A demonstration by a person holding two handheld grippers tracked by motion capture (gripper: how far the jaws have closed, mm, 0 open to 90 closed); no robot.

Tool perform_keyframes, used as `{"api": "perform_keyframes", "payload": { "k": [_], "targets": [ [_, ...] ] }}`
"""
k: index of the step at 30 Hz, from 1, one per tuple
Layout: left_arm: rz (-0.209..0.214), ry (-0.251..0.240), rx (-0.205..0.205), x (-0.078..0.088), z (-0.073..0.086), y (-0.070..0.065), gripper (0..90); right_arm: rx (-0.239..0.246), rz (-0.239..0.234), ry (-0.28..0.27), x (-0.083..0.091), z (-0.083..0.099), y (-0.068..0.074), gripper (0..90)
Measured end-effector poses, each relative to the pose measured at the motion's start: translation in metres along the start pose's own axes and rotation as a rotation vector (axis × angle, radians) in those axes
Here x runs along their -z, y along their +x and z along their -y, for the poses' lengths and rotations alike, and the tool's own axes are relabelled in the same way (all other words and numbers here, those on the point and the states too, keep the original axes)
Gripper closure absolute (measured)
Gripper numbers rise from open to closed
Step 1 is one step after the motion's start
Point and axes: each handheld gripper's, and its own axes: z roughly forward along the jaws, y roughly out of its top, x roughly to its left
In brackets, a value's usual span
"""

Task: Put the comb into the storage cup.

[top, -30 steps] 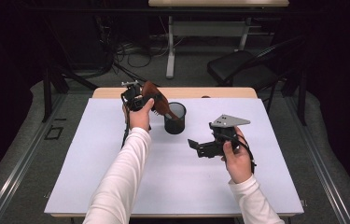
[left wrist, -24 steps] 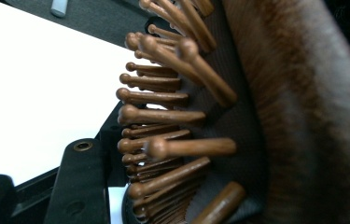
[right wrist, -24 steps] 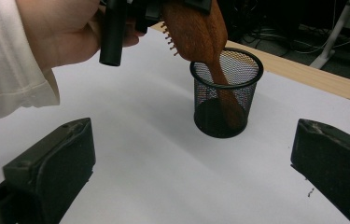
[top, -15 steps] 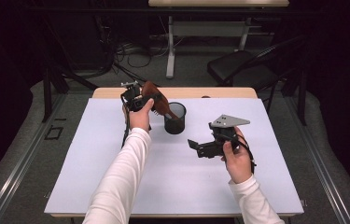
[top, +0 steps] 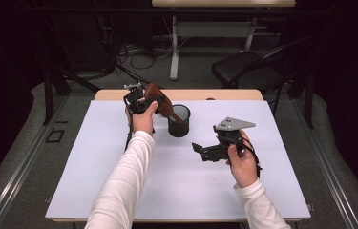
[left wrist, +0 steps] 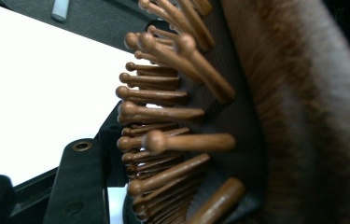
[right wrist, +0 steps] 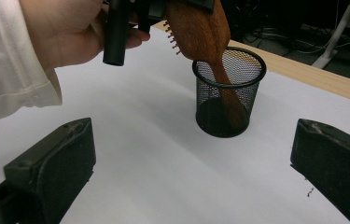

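The left tool (top: 153, 101) clenches the head of a wooden hairbrush (top: 163, 107), whose handle dips into the black mesh cup (top: 179, 121) just beside it. The right tool (top: 199, 150) hangs released, well apart, above the desk (top: 95, 157).

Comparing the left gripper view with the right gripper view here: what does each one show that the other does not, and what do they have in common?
Left gripper view: the hairbrush from very close, its ball-tipped wooden bristles set in a dark cushion, with the left gripper's black jaws low at the left.

Right gripper view: the black mesh cup with the brush handle dipping into it, the person's left hand and white sleeve, the right gripper with its jaws wide apart and nothing between them, and the wooden table edge.

Both: the brown hairbrush and the white table cover.
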Motion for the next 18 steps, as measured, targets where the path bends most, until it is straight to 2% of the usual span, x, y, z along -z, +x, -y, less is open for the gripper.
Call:
{"api": "perform_keyframes", "payload": {
  "k": [10,18],
  "targets": [
    [-0.002,-0.001,0.005,-0.0016,0.0018,-0.0009,41.1,0.003,0.000,0.001,-0.0003,0.0001,0.0002,0.0],
    [-0.008,-0.011,0.008,-0.0028,0.0027,-0.0012,32.6,0.001,0.000,0.000,0.0001,0.0000,-0.0001,0.0]
  ]
}}
